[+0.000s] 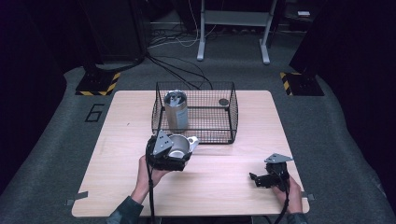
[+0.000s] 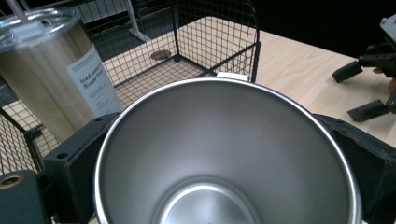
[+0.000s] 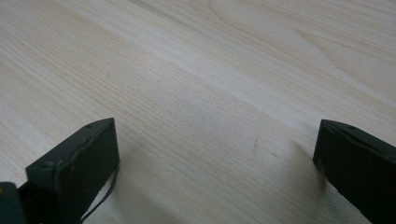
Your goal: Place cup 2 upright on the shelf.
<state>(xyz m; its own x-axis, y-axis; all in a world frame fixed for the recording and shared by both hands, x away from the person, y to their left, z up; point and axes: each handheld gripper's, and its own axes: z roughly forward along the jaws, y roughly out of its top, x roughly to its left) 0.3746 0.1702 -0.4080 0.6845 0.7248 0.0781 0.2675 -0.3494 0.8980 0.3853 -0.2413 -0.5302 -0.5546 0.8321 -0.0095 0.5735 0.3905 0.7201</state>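
My left gripper (image 1: 173, 151) pinches a steel cup (image 2: 224, 154) just before the wire basket (image 1: 231, 114); my right gripper (image 1: 259, 178) spread, empty, over table (image 3: 196, 70).

This looks like a lab or test room: dark walls, grey carpet floor (image 1: 56, 140), loose cables (image 1: 177, 70), black-yellow hazard tape (image 1: 99, 84), a number 6 (image 1: 95, 112) marked beside one wooden table (image 1: 233, 186).

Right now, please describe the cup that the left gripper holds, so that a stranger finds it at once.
Find the black wire basket on the wooden table. Just in front of it, the left gripper grips a steel cup. Unlike the lidded, labelled tumbler inside the basket, it is open and empty.
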